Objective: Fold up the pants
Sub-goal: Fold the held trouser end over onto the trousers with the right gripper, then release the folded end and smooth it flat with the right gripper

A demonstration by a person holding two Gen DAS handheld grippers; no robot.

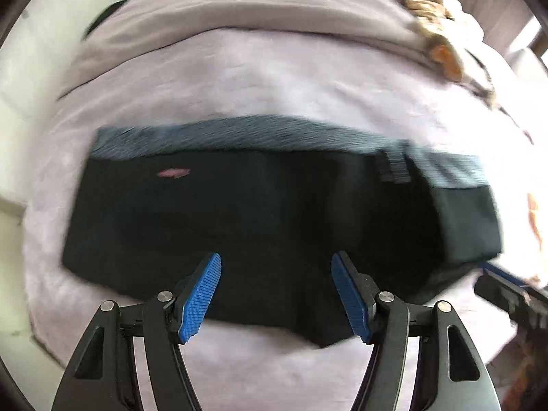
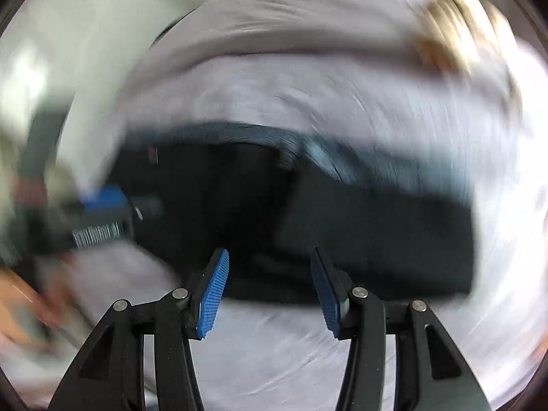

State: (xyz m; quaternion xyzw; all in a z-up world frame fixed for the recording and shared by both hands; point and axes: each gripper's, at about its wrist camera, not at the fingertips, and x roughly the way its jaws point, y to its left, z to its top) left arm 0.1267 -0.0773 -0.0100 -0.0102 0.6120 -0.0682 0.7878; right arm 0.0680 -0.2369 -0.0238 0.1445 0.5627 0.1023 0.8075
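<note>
Both the left gripper (image 1: 275, 267) and right gripper (image 2: 269, 262) hovered wide open and empty over the dark folded pants with grey ribbed waistband (image 1: 274, 212), apparently between folds, next needing a grasp at the near edge.

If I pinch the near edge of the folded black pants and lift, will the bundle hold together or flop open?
Probably flops: the pants are soft layered cloth, so unpinched layers would likely sag. The ribbed grey waistband looks thicker and may droop less. They should slide easily on the smooth bedsheet. Left gripper and right gripper are open.
</note>
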